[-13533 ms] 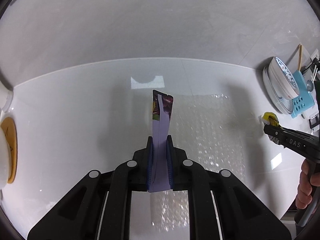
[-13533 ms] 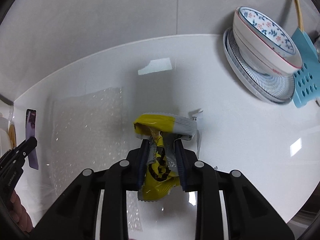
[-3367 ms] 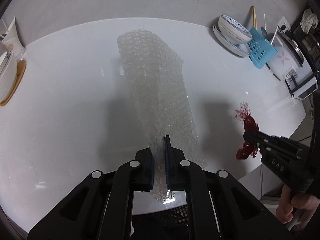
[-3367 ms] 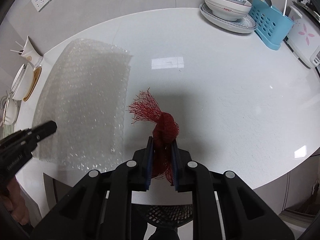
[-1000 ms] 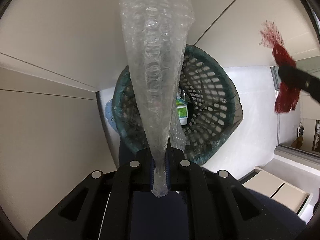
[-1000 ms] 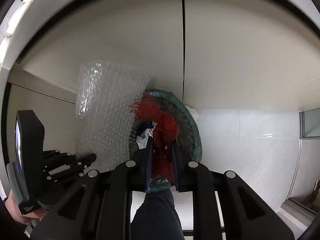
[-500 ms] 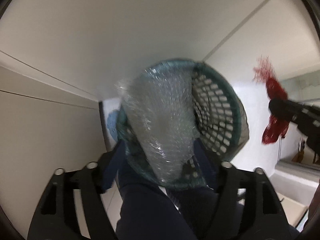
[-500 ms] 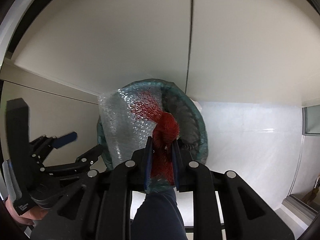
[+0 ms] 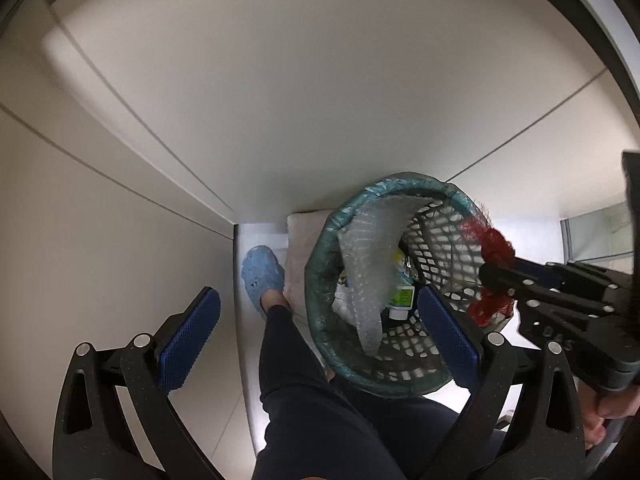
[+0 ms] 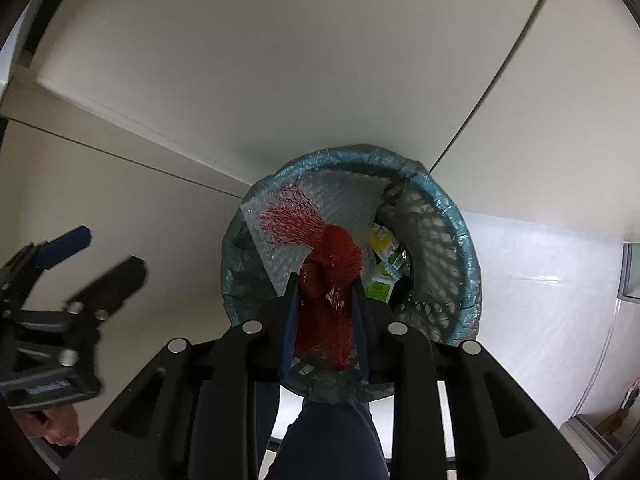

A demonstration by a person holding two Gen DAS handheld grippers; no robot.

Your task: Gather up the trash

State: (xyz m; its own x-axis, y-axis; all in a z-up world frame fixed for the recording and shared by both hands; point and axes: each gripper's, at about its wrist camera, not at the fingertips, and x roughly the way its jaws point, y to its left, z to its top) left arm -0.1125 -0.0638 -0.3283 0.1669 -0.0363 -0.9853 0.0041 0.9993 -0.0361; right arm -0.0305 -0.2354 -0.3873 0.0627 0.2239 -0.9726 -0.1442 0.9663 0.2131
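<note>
Legible text: one item only, partial. Raised letters on the black body of the right gripper, left wrist view, reading roughly "D-S"; middle character unclear.

Green and white cartons in the mesh bin: printed labels present, too small and blurred to read.

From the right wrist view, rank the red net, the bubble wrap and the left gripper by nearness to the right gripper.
1. red mesh net: between the opening jaws of the right gripper, over the bin.
2. bubble wrap: just beyond and below, inside the waste basket, against its far wall.
3. left gripper: off to the left, outside the basket, wide open and empty.
</note>
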